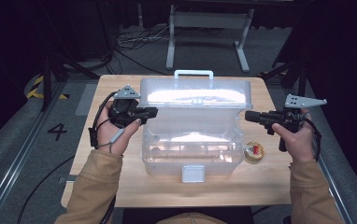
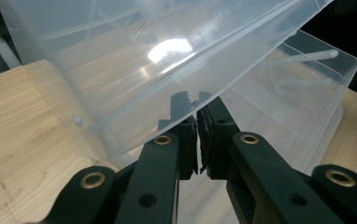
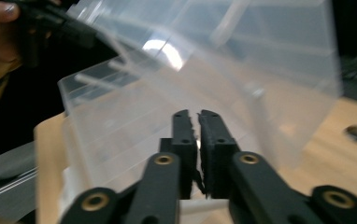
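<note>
Wooden table (image 1: 120,186), clear box (image 1: 190,154) with lid (image 1: 195,93) raised, left gripper (image 1: 154,111) and right gripper (image 1: 247,115) pinched empty beside it; closing likely left.

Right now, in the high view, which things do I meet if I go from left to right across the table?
Left gripper → clear plastic box with its lid raised → small round tin → right gripper, whose tips lie above the tin's left edge while its body and the hand lie further right.
</note>
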{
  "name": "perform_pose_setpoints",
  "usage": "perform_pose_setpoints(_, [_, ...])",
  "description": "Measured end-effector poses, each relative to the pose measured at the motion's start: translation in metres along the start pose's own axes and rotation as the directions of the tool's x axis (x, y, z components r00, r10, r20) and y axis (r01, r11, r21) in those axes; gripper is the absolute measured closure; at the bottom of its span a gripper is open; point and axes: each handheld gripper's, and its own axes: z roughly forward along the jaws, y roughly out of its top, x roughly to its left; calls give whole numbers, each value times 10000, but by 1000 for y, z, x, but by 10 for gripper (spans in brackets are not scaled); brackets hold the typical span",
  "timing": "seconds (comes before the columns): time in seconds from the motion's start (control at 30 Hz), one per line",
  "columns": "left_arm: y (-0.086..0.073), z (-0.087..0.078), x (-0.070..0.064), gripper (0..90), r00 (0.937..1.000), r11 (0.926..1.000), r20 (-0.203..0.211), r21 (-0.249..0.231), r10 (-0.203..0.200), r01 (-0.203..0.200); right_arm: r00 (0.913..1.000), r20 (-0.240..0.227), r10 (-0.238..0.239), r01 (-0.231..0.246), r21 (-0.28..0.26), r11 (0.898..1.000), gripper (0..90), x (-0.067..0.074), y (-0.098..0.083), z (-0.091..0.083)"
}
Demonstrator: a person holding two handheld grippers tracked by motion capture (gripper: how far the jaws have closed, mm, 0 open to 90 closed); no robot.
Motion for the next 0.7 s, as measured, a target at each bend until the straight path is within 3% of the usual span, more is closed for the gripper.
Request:
perform_pose_setpoints(0.03, [0, 0, 0, 849, 10000, 10000, -6, -32, -21, 21, 9999, -123, -54, 58, 320, 9995, 821, 2, 0, 2])
perform_pose_setpoints(0.13, [0, 0, 1, 845, 9999, 9999, 18, -106, -125, 125, 9977, 330, -596, 555, 1124, 9921, 731, 9, 1, 5])
perform_pose_setpoints(0.2, [1, 1, 1, 837, 10000, 9999, -24, -110, -33, 33, 9928, 529, -1071, 992, 1337, 9860, 691, 13, 1, 6])
perform_pose_setpoints(0.27, [1, 2, 1, 832, 10000, 9999, 17, -132, -78, 78, 9934, 891, -720, 561, 1695, 9839, 680, 16, 0, 5])
perform_pose_setpoints(0.37, [1, 2, 2, 827, 10000, 9998, 63, -165, -59, 60, 9807, 1748, -870, 603, 1527, 9864, 665, 17, 0, -1])
perform_pose_setpoints(0.4, [1, 2, 2, 827, 9999, 9998, 112, -202, -69, 71, 9807, 1748, -870, 603, 1527, 9864, 665, 17, 0, -1])
perform_pose_setpoints(0.47, [1, 2, 3, 824, 9998, 9996, 189, -279, -85, 90, 9669, 2337, -1024, 711, 1386, 9878, 630, 18, 0, -3])
perform_pose_setpoints(0.53, [1, 3, 5, 816, 9996, 9995, 272, -314, -68, 77, 9622, 2459, -1168, 887, 1226, 9885, 538, 19, -2, 1])
perform_pose_setpoints(0.57, [1, 4, 6, 810, 9994, 9995, 351, -293, -78, 88, 9555, 2620, -1358, 1036, 1331, 9857, 531, 19, -3, 5])
perform_pose_setpoints(0.6, [1, 4, 6, 804, 9993, 9995, 379, -297, -48, 59, 9429, 2975, -1498, 1121, 1402, 9838, 510, 20, -4, 9])
perform_pose_setpoints(0.7, [0, 4, 7, 793, 9982, 9991, 585, -405, -126, 150, 9176, 3763, -1283, 935, 1094, 9896, 491, 22, -5, 17])
